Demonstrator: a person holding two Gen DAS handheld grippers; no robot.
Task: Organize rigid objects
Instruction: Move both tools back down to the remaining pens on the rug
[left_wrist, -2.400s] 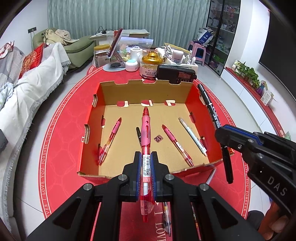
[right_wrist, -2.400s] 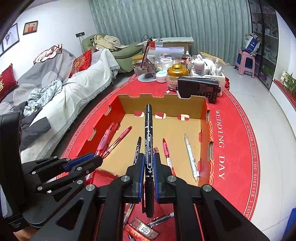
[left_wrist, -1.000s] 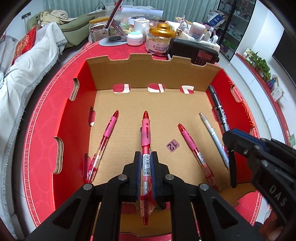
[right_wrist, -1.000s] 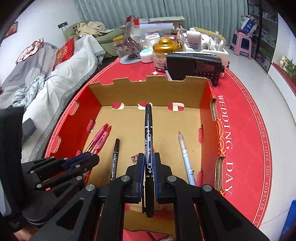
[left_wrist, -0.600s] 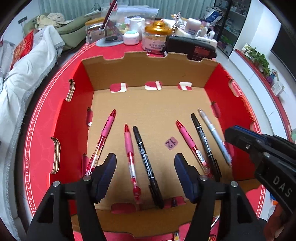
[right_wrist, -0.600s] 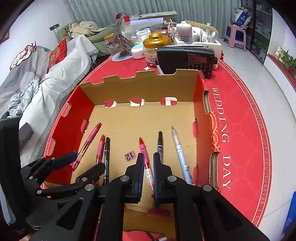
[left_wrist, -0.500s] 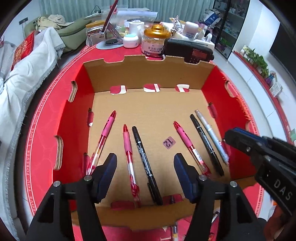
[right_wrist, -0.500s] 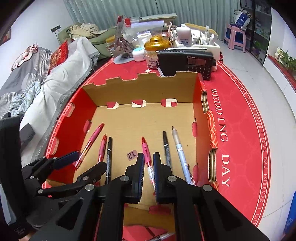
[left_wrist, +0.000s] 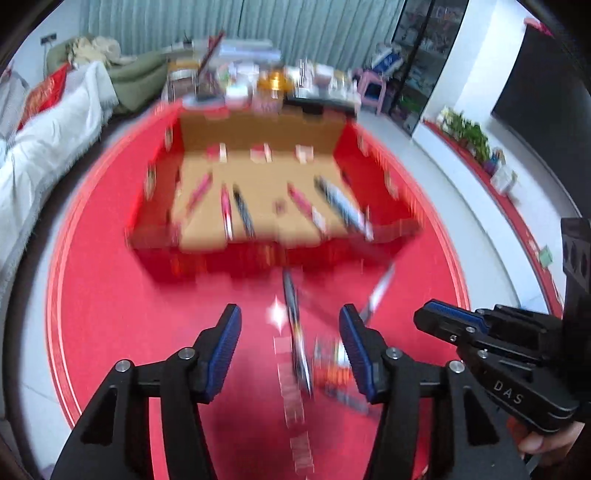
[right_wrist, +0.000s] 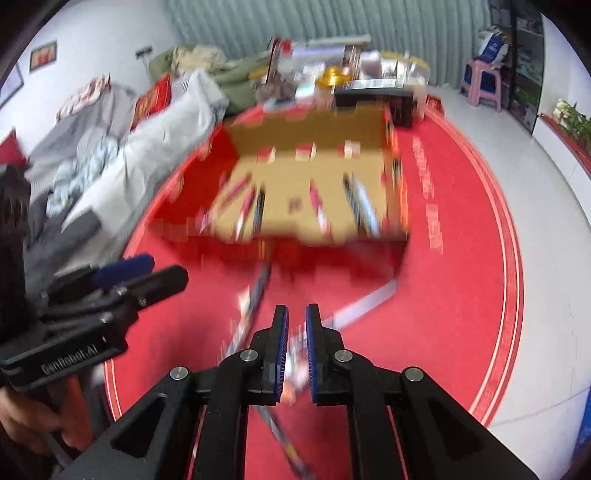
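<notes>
My left gripper (left_wrist: 290, 345) stood wide open, empty, over a blurred pen (left_wrist: 295, 332) on the red mat (left_wrist: 110, 295). My right gripper (right_wrist: 294, 347) gaped narrowly, empty. The cardboard box (left_wrist: 258, 192) lay at twelve o'clock.

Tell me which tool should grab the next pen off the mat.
Probably the left tool: its jaws are wide open around a dark pen on the mat, while the right tool is nearly closed.
</notes>
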